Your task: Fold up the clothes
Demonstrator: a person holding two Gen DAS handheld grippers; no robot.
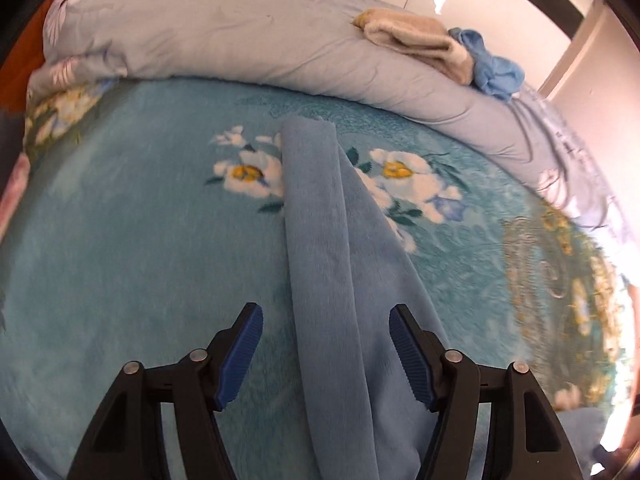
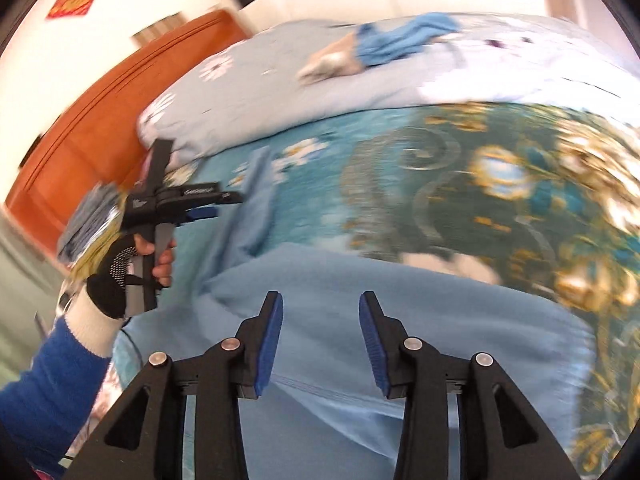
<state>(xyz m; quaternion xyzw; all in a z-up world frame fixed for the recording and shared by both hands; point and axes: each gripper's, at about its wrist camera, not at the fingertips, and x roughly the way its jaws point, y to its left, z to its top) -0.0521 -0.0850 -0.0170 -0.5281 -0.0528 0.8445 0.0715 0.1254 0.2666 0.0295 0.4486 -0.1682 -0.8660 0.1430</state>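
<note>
Light blue fleece garment (image 1: pixel 320 240): lies flat on the teal floral bed blanket (image 1: pixel 140 240). One long narrow section extends toward the folded quilt (image 1: pixel 240 40); wider body lies nearer.

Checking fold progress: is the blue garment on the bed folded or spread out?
Partly folded: its long leg lies doubled into a narrow strip on the blanket, while the wider part lies flat.

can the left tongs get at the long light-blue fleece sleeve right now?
Probably yes. The left tongs stand open with the long light-blue fleece sleeve running straight between their blue pads, and nothing lies on top of it there.
</note>
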